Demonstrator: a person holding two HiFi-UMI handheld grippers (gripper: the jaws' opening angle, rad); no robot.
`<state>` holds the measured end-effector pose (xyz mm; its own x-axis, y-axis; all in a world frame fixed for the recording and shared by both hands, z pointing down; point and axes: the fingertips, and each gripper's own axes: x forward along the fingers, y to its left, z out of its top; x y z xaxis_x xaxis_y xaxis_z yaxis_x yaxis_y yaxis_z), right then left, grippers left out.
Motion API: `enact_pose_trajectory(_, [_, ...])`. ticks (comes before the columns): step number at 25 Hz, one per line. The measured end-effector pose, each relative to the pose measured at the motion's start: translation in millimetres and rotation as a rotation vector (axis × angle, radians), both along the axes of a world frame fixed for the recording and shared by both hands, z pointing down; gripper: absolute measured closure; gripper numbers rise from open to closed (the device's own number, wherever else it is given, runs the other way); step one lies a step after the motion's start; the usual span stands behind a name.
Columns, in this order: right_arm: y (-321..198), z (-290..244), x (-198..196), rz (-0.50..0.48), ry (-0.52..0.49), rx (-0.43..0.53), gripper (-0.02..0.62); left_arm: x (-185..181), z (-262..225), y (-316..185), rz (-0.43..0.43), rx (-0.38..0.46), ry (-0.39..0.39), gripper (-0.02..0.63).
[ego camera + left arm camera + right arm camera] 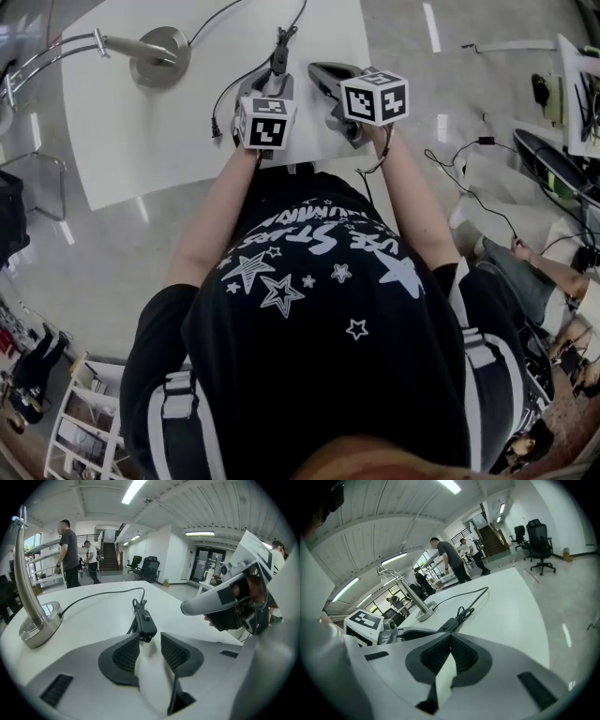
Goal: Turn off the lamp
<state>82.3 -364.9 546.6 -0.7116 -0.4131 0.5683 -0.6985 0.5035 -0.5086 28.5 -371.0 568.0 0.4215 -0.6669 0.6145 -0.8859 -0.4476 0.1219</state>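
Note:
A metal lamp stands on its round base (159, 56) (40, 623) at the far left of the white table (122, 141). Its black cable runs to an inline switch (278, 61) (145, 620) (449, 624). My left gripper (272, 82) (150, 637) is open and straddles the near end of the switch; a thin gap shows at the right pad. The right gripper (319, 70) (451, 637) hovers just right of the switch, shut with nothing between its pads. Its grey fingers (206, 603) also show in the left gripper view.
The cable's loose end (216, 131) lies left of my left gripper. The near table edge (187, 192) runs under my forearms. On the right of the floor are trailing cables (469, 155) and a seated person (525, 262). People (69, 555) and office chairs (149, 568) are far behind.

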Motion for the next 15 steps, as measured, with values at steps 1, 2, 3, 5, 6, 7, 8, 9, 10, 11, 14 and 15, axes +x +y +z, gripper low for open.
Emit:
enact_pose_trajectory(1, [4,-1,3,0.003,-0.003,0.001,0.589,0,-1,1,-0.006,0.006,-0.005,0.471])
enact_pose_trajectory(2, [8,-1,6,0.005,-0.004,0.002,0.589,0,-2,1,-0.013,0.013,-0.009,0.471])
enact_pose_trajectory(3, [12,-2,10,0.007,-0.006,0.003,0.589,0,-4,1,-0.021,0.021,-0.011,0.471])
enact_pose_trajectory(5, [19,-3,17,0.016,-0.009,0.01,0.589,-1,-10,1,-0.035,0.045,-0.011,0.471])
enact_pose_trajectory(6, [23,-5,20,0.021,-0.013,0.016,0.589,-2,-14,2,-0.042,0.059,-0.008,0.471])
enact_pose_trajectory(7, [27,-6,24,0.027,-0.018,0.02,0.589,-2,-19,4,-0.05,0.071,-0.004,0.471])
enact_pose_trajectory(8, [33,-8,28,0.031,-0.024,0.023,0.589,-2,-24,7,-0.059,0.082,-0.002,0.471])
enact_pose_trajectory(9, [39,-9,32,0.035,-0.031,0.024,0.589,-2,-29,12,-0.067,0.09,-0.002,0.471])
enact_pose_trajectory(10, [45,-11,36,0.037,-0.038,0.025,0.589,-2,-34,16,-0.076,0.098,-0.002,0.471])
enact_pose_trajectory(11, [51,-13,39,0.037,-0.043,0.028,0.59,-2,-38,21,-0.086,0.105,-0.002,0.471])
enact_pose_trajectory(14, [64,-19,44,0.021,-0.051,0.049,0.589,-5,-52,34,-0.115,0.138,0.004,0.471])
enact_pose_trajectory(15, [69,-21,45,0.013,-0.054,0.058,0.589,-6,-58,40,-0.125,0.151,0.011,0.471])
